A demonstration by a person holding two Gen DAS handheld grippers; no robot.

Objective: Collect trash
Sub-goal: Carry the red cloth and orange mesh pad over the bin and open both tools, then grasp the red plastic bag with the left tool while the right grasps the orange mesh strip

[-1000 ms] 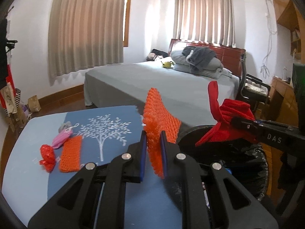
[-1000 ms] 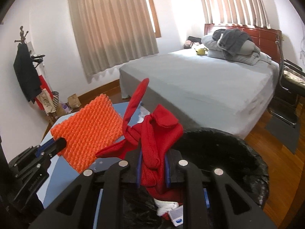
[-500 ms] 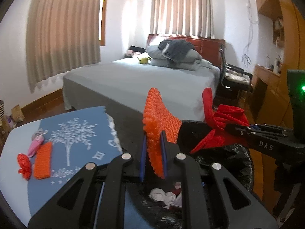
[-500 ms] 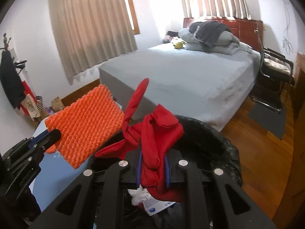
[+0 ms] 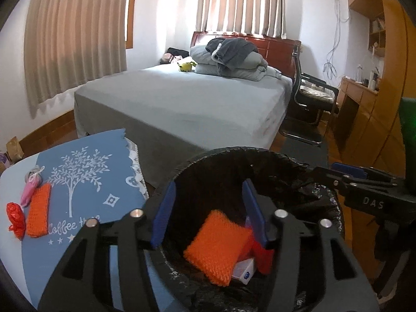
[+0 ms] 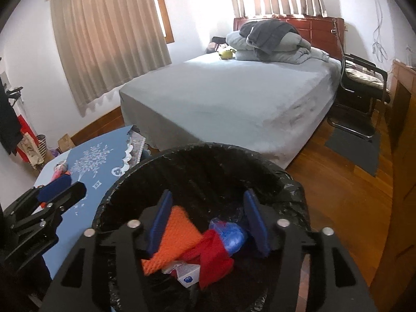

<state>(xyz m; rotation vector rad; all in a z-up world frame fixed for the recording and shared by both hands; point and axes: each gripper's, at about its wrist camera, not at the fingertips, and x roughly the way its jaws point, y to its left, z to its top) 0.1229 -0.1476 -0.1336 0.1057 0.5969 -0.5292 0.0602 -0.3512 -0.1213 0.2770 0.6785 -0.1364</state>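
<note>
A black-lined trash bin (image 5: 208,161) (image 6: 260,161) stands below both grippers. Inside lie an orange knitted pad (image 5: 215,244) (image 6: 176,236), a red cloth (image 5: 262,257) (image 6: 213,257), a blue wrapper (image 6: 231,234) and a small white box (image 5: 244,270) (image 6: 187,273). My left gripper (image 5: 209,208) is open and empty over the bin. My right gripper (image 6: 208,221) is open and empty over the bin. On the blue table mat (image 5: 85,182) lie another orange knitted pad (image 5: 39,213), a red wrapper (image 5: 15,218) and a pink wrapped item (image 5: 30,189).
The table (image 5: 15,254) is left of the bin. A grey bed (image 5: 187,98) with folded bedding stands behind. A black chair (image 5: 309,104) and wooden cabinets (image 5: 374,109) are at the right, over a wooden floor (image 6: 343,197).
Both grippers opened. The orange pad and the red cloth dropped into the bin. Both grippers moved further over the bin.
</note>
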